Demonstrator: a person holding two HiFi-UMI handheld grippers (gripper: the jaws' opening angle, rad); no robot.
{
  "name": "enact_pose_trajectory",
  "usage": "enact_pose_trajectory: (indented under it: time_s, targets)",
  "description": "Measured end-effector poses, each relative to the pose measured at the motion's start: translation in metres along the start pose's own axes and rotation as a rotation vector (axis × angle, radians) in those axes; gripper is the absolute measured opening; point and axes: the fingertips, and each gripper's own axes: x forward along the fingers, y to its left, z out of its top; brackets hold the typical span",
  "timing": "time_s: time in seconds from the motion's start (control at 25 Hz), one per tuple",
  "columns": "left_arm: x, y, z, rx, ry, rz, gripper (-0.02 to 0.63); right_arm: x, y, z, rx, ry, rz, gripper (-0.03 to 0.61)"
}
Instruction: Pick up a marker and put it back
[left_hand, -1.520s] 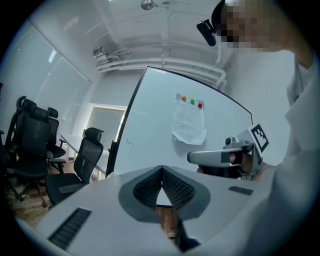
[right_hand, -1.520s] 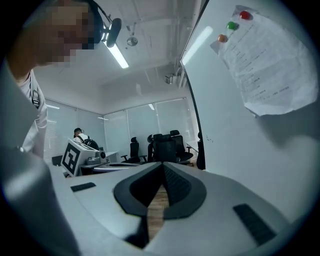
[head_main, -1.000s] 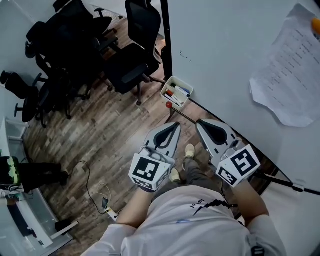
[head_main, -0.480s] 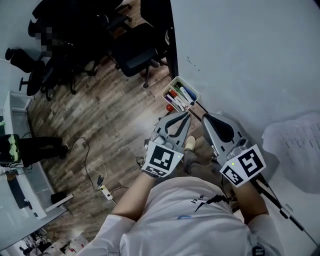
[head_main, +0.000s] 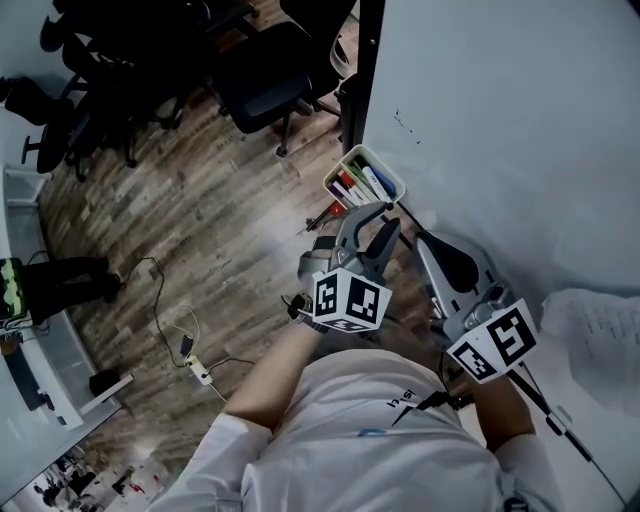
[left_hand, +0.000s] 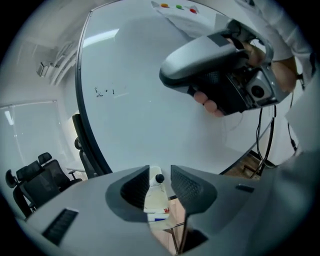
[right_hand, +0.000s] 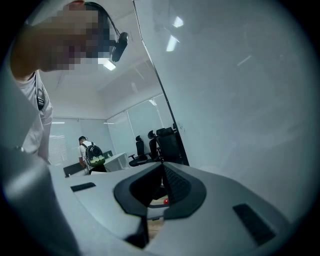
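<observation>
Whiteboard (head_main: 500, 120): marker tray (head_main: 386, 169) is fixed at its lower edge, near the left corner. Left gripper (left_hand: 160, 176) is held just short of the tray, jaws just opened wide, nothing between them. Right gripper (right_hand: 162, 181) is closed, empty. Markers (head_main: 358, 186) all lie in the tray; pick-up is judged not yet made.

Left gripper (left_hand: 160, 181) facing the marker tray (left_hand: 156, 201)
Jaws just opened, gripping nothing; tray shows through their gap, whiteboard (left_hand: 150, 110) far behind

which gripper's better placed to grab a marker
Left. The left gripper sits nearest the marker tray, aimed at it; its fingers have just been opening, nothing between them. The right gripper is shut, farther back.
</observation>
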Motion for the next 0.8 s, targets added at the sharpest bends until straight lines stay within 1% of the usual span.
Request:
enact_pose_trajectory:
  time_s: [0.16,0.24,0.44,0.72,0.8]
  targets:
    - [0.013,-0.006,-0.009,0.075,0.035,-0.011,0.124,-0.001,-0.002,0.004,-0.001,-0.006,-0.021,0.015]
    - [0.018,-0.005,-0.014,0.097,0.051,-0.008,0.124,-0.004,-0.002,0.005,-0.002,-0.008,-0.031,0.015]
    - [0.023,0.004,-0.019,0.075,0.064,0.001,0.124,-0.007,-0.004,0.006,0.000,-0.009,-0.051,0.015]
    - [0.022,0.008,-0.013,0.026,0.049,-0.044,0.124,-0.007,-0.002,0.011,-0.005,-0.023,-0.061,0.015]
    - [0.021,0.013,-0.009,0.021,0.030,-0.037,0.124,-0.006,-0.002,0.013,-0.006,-0.026,-0.062,0.015]
